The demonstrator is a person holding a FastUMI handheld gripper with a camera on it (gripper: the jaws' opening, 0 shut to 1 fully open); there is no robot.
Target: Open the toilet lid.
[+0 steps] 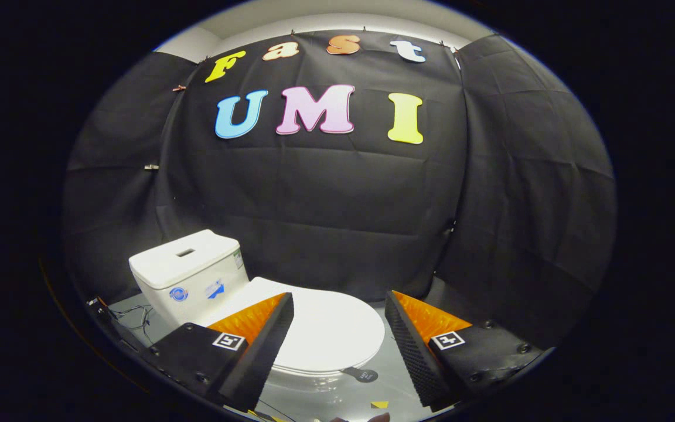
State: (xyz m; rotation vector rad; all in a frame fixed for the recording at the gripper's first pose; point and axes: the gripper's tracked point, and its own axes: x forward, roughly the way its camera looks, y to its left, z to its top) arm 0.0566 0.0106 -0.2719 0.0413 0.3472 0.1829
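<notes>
A white toilet stands on the grey floor, below and ahead of my gripper (337, 305). Its lid (329, 331) lies flat down over the bowl, and its round front end shows between my two fingers. The white tank (188, 272) rises behind the lid, beyond my left finger (270, 331). My gripper is open, with a wide gap between the fingers and nothing held in it. It hovers above the lid and does not touch it. My right finger (405, 340) is off the lid's right rim.
Black cloth walls close the booth behind and on both sides of the toilet. A small dark round tag (364, 375) and a yellow marker (379, 404) lie on the grey floor (396, 381) in front of the bowl. Loose thin wires (132, 319) lie beside the tank.
</notes>
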